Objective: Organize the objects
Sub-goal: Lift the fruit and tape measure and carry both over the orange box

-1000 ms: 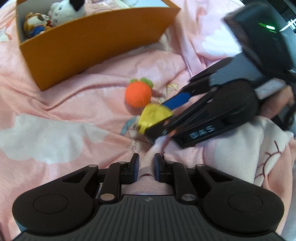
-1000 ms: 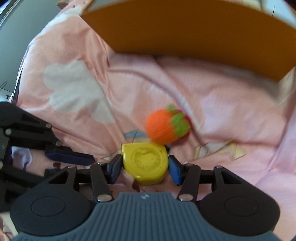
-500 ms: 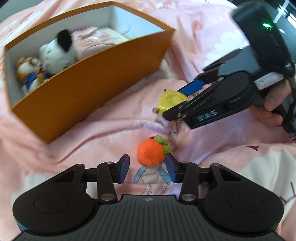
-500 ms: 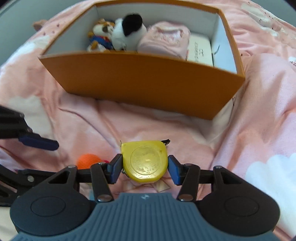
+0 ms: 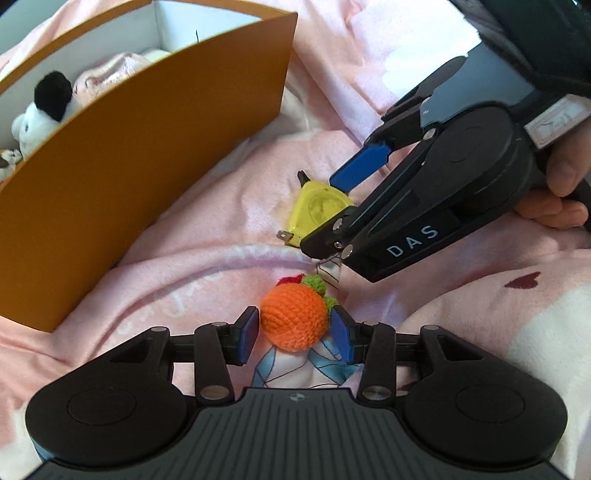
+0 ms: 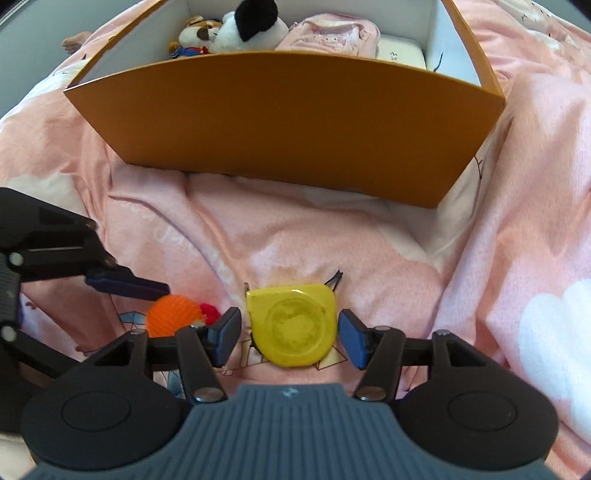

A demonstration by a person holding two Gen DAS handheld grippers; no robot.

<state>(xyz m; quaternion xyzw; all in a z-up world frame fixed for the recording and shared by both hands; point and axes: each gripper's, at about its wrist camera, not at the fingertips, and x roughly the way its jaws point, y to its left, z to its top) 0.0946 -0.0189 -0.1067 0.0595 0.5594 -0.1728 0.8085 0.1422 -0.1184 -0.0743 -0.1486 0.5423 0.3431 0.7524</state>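
Note:
An orange knitted ball (image 5: 294,317) with green and red bits lies on the pink bedsheet between the pads of my left gripper (image 5: 294,334). The jaws are open around it, with a small gap on the left. It also shows in the right wrist view (image 6: 173,319). A yellow tape measure (image 6: 293,328) lies on the sheet between the open pads of my right gripper (image 6: 290,338), small gaps on both sides. It also shows in the left wrist view (image 5: 317,212). The orange box (image 6: 288,122) stands beyond both.
The box holds a panda plush (image 6: 251,29), a small bear toy (image 6: 194,37), a pink cloth (image 6: 328,37) and a white item (image 6: 400,51). The bedsheet (image 6: 517,240) is wrinkled, with folds near the box front.
My right gripper has opened and the tape measure now rests on the sheet between its pads. My left gripper moved forward around the orange ball.

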